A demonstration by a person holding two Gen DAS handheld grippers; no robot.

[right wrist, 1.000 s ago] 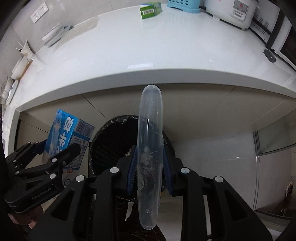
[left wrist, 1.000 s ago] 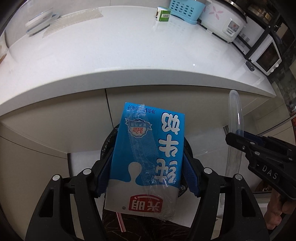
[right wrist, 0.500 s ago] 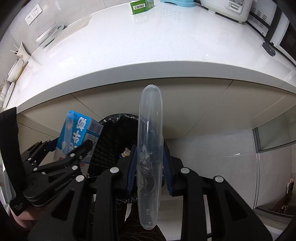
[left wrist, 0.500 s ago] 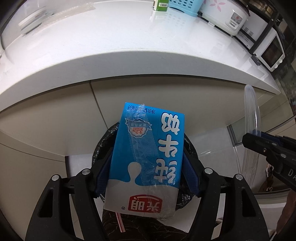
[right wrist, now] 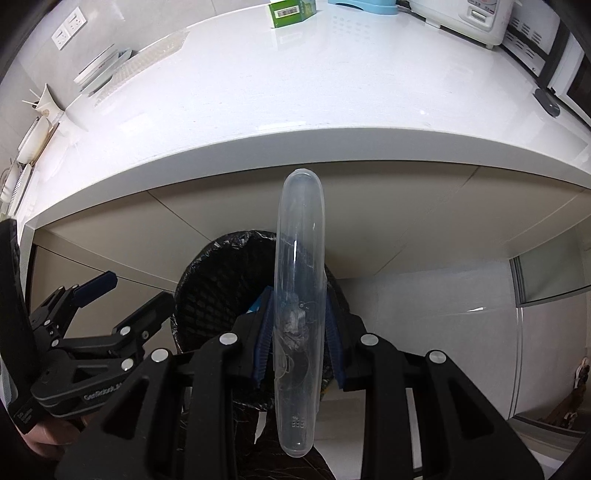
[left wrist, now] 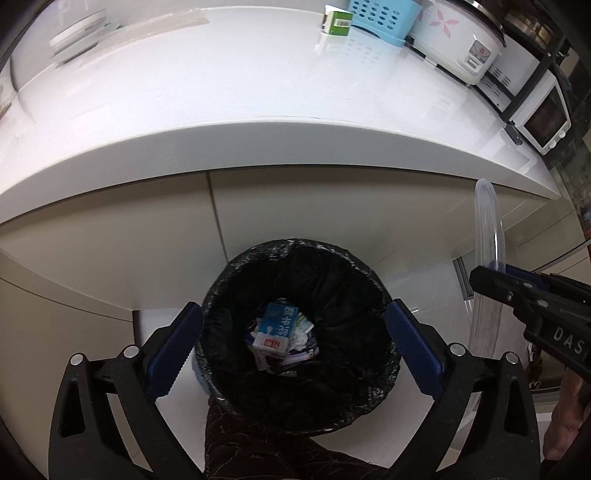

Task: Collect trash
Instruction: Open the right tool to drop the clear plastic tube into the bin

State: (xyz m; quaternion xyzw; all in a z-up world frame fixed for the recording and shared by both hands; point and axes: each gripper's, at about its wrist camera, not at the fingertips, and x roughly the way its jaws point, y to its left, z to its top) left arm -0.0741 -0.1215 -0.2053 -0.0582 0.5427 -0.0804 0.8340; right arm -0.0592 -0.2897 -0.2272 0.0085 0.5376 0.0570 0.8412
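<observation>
While my left gripper [left wrist: 293,349] opens with nothing in it, the milk box [left wrist: 276,328] lies in the bin [left wrist: 236,280].
My right gripper [right wrist: 297,345] squeezes a clear plastic lid [right wrist: 300,266].

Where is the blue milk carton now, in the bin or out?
In. The blue milk carton lies on other trash at the bottom of the black-lined bin; the left gripper above is opening, empty.

Glossy white counter [left wrist: 221,110] over cream cabinet doors [left wrist: 110,258], pale tiled floor [right wrist: 461,332], wall sockets [right wrist: 70,27] behind
</observation>
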